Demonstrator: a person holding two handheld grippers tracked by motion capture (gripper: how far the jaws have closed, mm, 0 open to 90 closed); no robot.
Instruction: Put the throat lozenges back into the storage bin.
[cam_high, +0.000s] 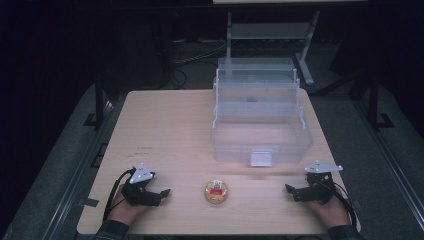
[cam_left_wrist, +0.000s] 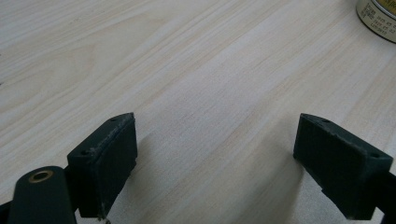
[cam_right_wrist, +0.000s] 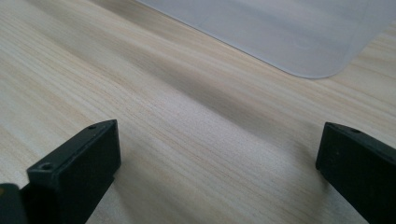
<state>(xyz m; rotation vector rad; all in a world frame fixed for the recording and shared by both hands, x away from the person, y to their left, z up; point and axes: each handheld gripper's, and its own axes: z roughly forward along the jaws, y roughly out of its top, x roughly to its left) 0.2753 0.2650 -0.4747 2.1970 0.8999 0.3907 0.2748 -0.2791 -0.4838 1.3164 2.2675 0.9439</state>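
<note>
Left gripper (cam_high: 159, 192) rests at the counter's (cam_high: 170, 125) 7 o'clock, fingers (cam_left_wrist: 105, 161) wide apart, holding nothing. Small round tin (cam_high: 216, 191) (red label on top) sits at 6 o'clock, between both grippers, untouched. Clear tiered box (cam_high: 260, 125) stands at 1 o'clock. Right gripper (cam_high: 294, 192) at 5 o'clock, fingers spread, empty.

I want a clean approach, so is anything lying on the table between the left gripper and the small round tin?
Nothing visible does. Bare wooden table lies between the open left gripper and the round tin; the clear plastic box stands farther back.
</note>
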